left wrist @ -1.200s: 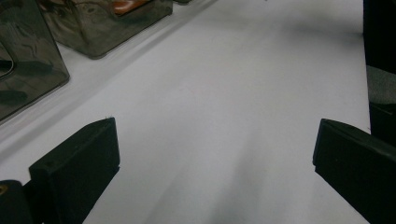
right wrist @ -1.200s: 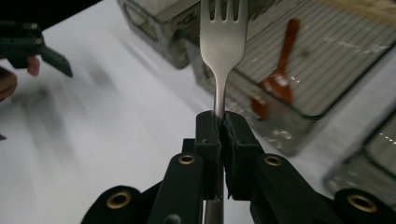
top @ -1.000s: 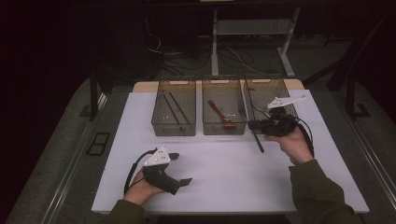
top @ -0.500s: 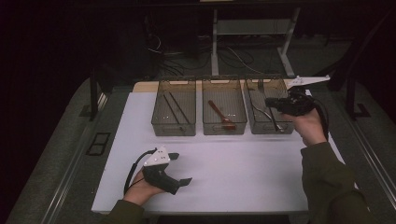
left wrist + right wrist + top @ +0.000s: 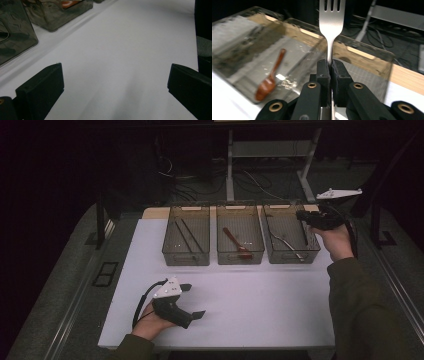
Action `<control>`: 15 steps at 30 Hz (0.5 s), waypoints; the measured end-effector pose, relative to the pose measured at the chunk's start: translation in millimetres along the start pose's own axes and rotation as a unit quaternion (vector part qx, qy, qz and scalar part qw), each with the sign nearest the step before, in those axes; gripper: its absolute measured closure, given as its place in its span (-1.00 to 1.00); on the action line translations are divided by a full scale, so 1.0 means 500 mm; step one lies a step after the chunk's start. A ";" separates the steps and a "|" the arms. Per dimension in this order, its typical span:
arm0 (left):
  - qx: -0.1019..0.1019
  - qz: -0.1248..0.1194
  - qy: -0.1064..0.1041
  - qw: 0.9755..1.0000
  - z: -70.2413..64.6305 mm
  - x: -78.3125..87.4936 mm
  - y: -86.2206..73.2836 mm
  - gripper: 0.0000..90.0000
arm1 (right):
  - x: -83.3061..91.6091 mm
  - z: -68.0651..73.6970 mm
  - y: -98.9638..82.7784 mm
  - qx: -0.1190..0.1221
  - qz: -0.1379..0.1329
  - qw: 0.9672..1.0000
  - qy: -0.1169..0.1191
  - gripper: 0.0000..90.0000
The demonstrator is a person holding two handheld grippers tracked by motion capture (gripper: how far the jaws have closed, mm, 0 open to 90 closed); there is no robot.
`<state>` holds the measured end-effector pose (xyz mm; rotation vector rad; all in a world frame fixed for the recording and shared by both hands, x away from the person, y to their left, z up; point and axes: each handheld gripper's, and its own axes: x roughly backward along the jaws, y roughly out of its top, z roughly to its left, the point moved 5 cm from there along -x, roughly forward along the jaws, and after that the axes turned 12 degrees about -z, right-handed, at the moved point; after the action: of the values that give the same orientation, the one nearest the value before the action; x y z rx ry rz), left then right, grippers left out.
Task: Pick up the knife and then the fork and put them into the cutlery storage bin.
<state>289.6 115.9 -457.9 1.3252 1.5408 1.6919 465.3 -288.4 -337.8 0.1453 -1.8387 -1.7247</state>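
Table with a white top sheet and three bins

The flat white sheet [image 5: 260,295] covers the pale wooden table [image 5: 152,212]. Three clear smoky plastic bins, left [image 5: 186,257], middle [image 5: 240,259] and right [image 5: 292,259], stand side by side along its far edge.

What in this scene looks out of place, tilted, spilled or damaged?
Nothing stands out. The three clear bins stand in a neat row, with nothing spilled on the white table. The right hand-held gripper is shut on a fork by its neck, tines pointing away. The left hand-held gripper rests open.
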 end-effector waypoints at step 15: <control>-0.001 0.001 -0.003 1.000 -0.001 -0.001 0.000 -1.00 | -0.039 -0.062 -0.096 -0.011 0.048 0.998 -0.038 0.89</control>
<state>289.2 115.4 -458.0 1.3308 1.5355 1.6890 481.1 -313.1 -390.5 -0.0191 -1.8486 -1.7045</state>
